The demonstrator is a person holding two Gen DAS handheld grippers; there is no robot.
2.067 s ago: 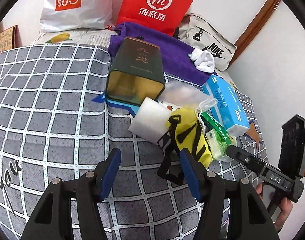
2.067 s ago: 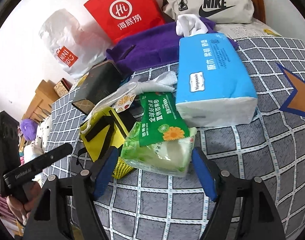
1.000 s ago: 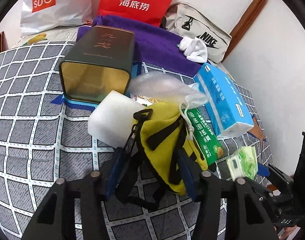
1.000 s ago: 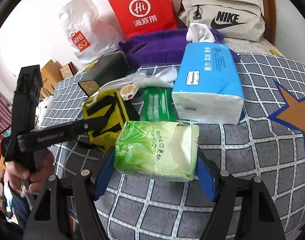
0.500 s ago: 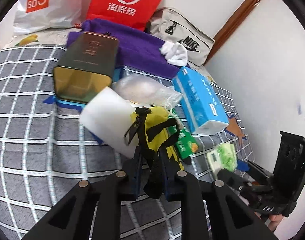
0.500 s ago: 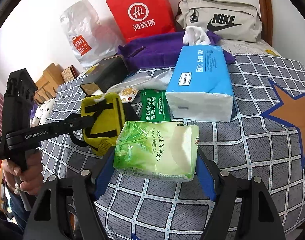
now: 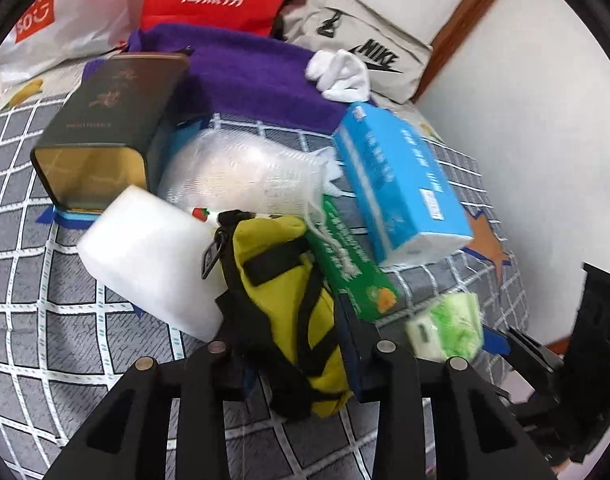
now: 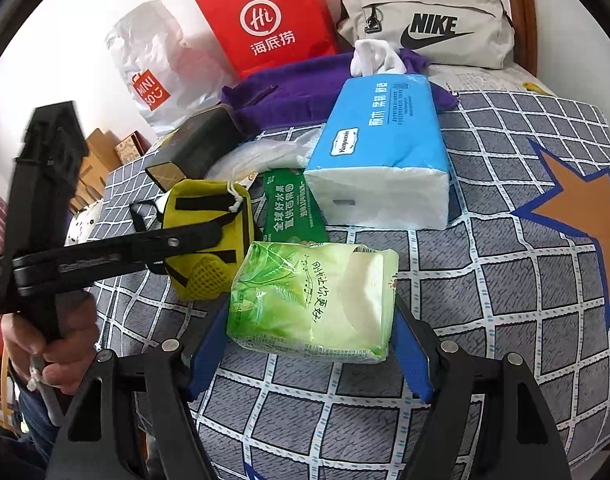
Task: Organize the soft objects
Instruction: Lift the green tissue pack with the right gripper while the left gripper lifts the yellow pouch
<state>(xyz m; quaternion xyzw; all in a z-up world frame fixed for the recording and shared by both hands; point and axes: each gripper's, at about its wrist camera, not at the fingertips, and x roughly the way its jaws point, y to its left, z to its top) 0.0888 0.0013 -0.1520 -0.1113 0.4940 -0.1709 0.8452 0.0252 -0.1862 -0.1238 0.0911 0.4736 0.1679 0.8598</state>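
Now that my left claw (image 7: 295, 350) has closed in from its wide-open stance of two seconds ago, it is clenched around the yellow pouch (image 7: 289, 292), low in the centre of the left view. In the right view that pouch (image 8: 209, 236) sits at centre left with the black finger pressed across it. My right claw (image 8: 309, 344) grasps the green tissue pack (image 8: 313, 300) at the bottom centre of its frame; a second ago it already held that pack the same way, while two seconds ago the pack lay slumped against the green sachet (image 8: 291, 212). The pack looks raised a little off the checked bedspread (image 8: 505, 280), though I cannot be sure. So both soft things are now in hand, and I judge the picking-up part done. The open tin (image 7: 105, 136), upper left in the left view, seems a likely home. The white foam block (image 7: 149, 260) and blue tissue box (image 8: 381, 148) lie untouched.
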